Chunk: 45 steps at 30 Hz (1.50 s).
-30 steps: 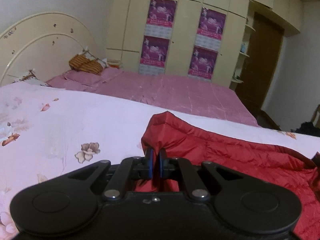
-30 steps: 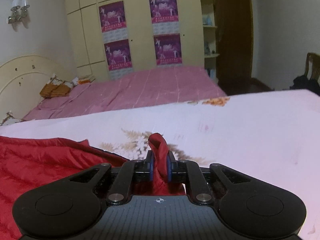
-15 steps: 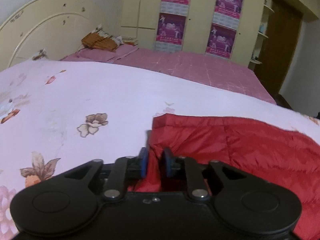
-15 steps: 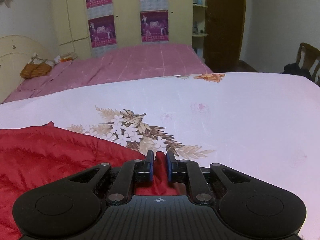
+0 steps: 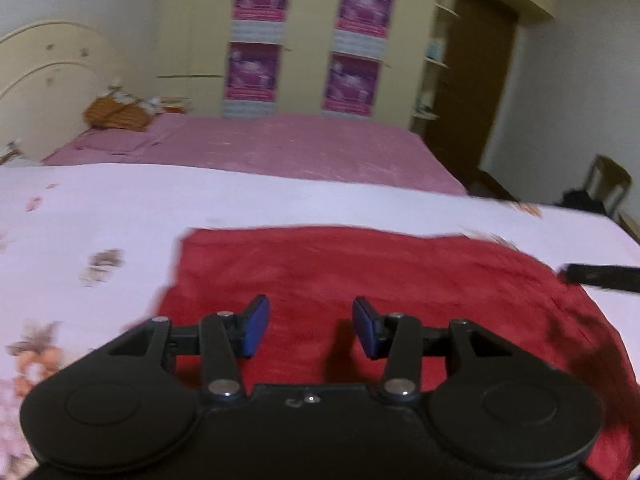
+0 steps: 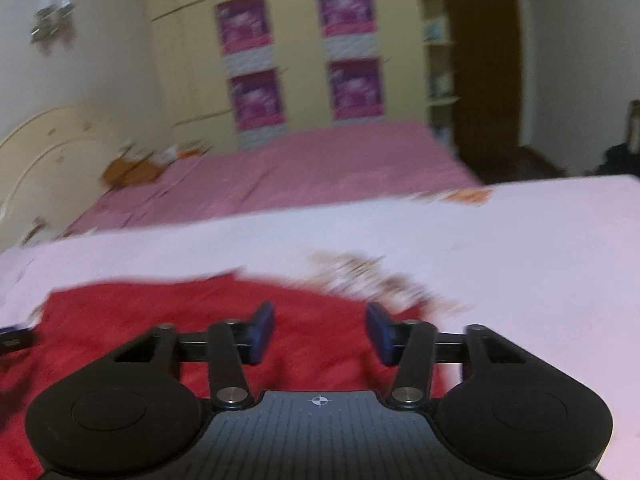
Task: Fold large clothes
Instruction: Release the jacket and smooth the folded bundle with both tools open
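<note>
A red quilted jacket [image 5: 360, 276] lies flat on the floral bedsheet [image 5: 100, 208]; it also shows in the right wrist view [image 6: 168, 320]. My left gripper [image 5: 310, 326] is open and empty, hovering above the jacket's left part. My right gripper [image 6: 320, 336] is open and empty, above the jacket's right edge. A black tip of the right gripper [image 5: 600, 276] shows at the right of the left wrist view. Both views are motion-blurred.
A second bed with a pink cover [image 5: 280, 148] lies beyond, with a cream headboard [image 5: 44, 80] and orange pillows [image 5: 116, 114]. A wardrobe with purple posters [image 5: 304, 40] and a brown door [image 5: 472, 80] stand behind. A chair [image 5: 608, 184] stands at right.
Both grippers opened and let go of the red jacket, then pulled up and back. The jacket's raised corners dropped and it now lies flat on the sheet.
</note>
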Each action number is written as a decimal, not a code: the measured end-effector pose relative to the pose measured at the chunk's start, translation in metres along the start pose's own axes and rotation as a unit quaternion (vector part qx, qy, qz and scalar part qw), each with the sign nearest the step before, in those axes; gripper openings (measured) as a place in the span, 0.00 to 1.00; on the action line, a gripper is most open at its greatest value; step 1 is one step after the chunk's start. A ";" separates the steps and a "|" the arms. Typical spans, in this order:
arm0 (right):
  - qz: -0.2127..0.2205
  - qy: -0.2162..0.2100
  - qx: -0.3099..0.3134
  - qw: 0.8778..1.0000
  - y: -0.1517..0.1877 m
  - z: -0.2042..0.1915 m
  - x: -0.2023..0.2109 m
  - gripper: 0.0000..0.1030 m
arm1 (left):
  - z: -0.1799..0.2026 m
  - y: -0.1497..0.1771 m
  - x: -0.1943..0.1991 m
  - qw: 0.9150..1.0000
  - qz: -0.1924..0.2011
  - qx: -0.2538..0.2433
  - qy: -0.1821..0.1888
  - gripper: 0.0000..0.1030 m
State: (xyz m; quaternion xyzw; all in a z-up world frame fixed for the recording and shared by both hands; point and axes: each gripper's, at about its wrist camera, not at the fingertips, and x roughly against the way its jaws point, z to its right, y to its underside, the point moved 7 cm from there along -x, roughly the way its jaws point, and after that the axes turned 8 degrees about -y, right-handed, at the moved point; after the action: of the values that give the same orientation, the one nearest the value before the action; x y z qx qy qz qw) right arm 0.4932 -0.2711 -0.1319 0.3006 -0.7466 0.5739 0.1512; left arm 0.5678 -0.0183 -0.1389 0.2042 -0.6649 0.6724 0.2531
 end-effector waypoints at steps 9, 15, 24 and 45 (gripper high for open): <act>-0.049 0.045 0.074 0.995 0.040 -0.032 -0.065 0.46 | 0.014 0.030 -0.038 0.998 -0.006 -0.031 -0.051 0.43; -0.047 0.129 0.068 0.988 0.044 0.042 -0.064 0.46 | 0.010 0.033 -0.037 0.998 -0.007 -0.019 -0.052 0.37; -0.025 0.089 -0.013 0.996 0.033 0.040 -0.030 0.48 | -0.016 0.019 -0.008 0.998 -0.010 0.011 -0.062 0.39; -0.050 0.067 0.071 0.994 0.099 -0.040 0.014 0.48 | -0.040 0.078 0.039 0.997 -0.039 -0.006 -0.066 0.56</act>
State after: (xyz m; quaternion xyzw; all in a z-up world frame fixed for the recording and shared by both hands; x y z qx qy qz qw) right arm 0.4162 -0.2212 -0.1879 0.3086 -0.6760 0.6360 0.2078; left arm 0.4921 0.0255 -0.1780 0.2723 -0.6755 0.6433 0.2359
